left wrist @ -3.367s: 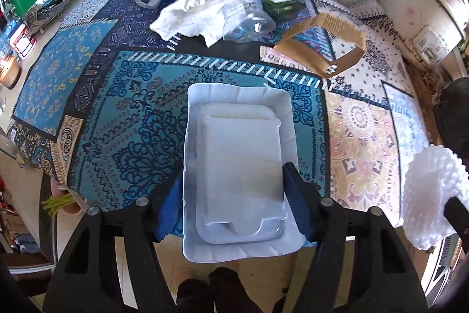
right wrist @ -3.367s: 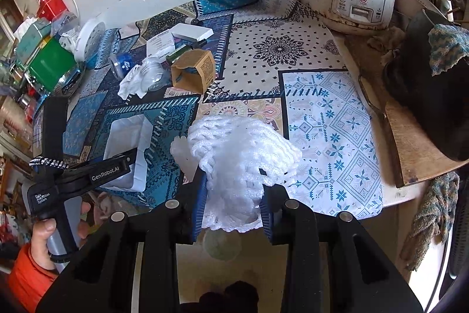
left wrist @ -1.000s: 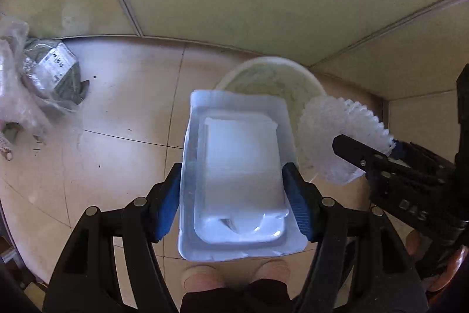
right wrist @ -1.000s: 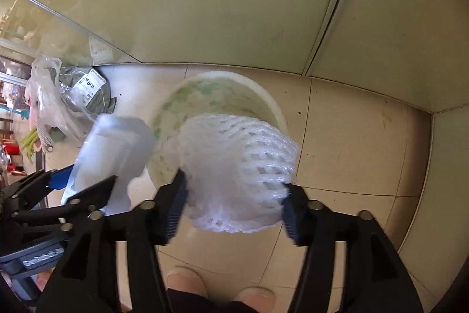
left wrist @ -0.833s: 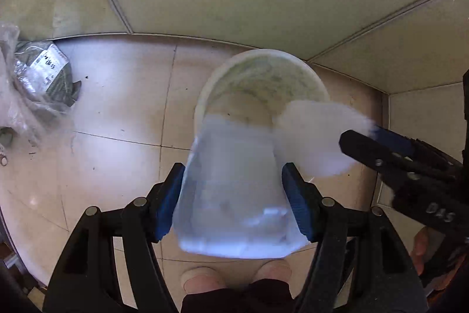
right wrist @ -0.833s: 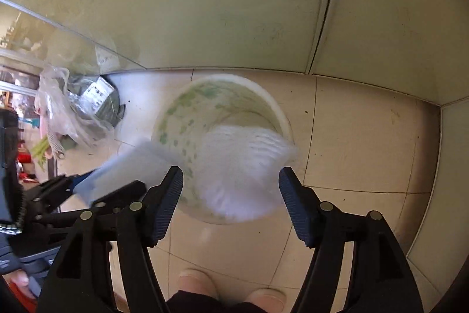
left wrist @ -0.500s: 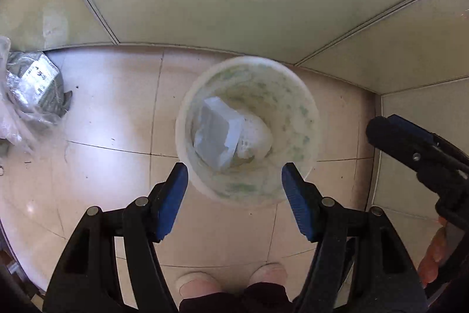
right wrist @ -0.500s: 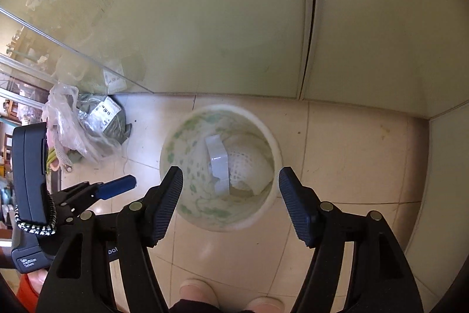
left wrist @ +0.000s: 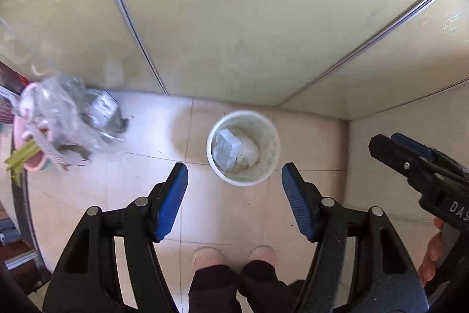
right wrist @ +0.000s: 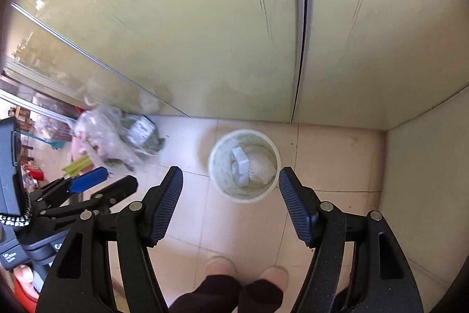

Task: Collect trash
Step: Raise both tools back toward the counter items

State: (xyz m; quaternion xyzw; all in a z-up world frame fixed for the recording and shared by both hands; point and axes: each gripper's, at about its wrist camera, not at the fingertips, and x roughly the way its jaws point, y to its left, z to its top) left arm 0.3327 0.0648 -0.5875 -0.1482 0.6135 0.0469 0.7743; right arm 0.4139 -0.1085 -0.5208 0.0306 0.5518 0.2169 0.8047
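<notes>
While both tools hang high above the bin (left wrist: 243, 147), the left gripper (left wrist: 234, 195) and right gripper (right wrist: 231, 197) gape wide and empty, likely because the tray (left wrist: 225, 147) and foam net (right wrist: 261, 163) already lie inside the bin.

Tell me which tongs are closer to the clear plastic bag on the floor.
Left. The left tongs hover on the bag's side; the right tongs are farther right, facing the bin.

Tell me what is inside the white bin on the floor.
The bin holds a plastic tray leaning beside a white foam net. Whatever lies beneath them is covered.
</notes>
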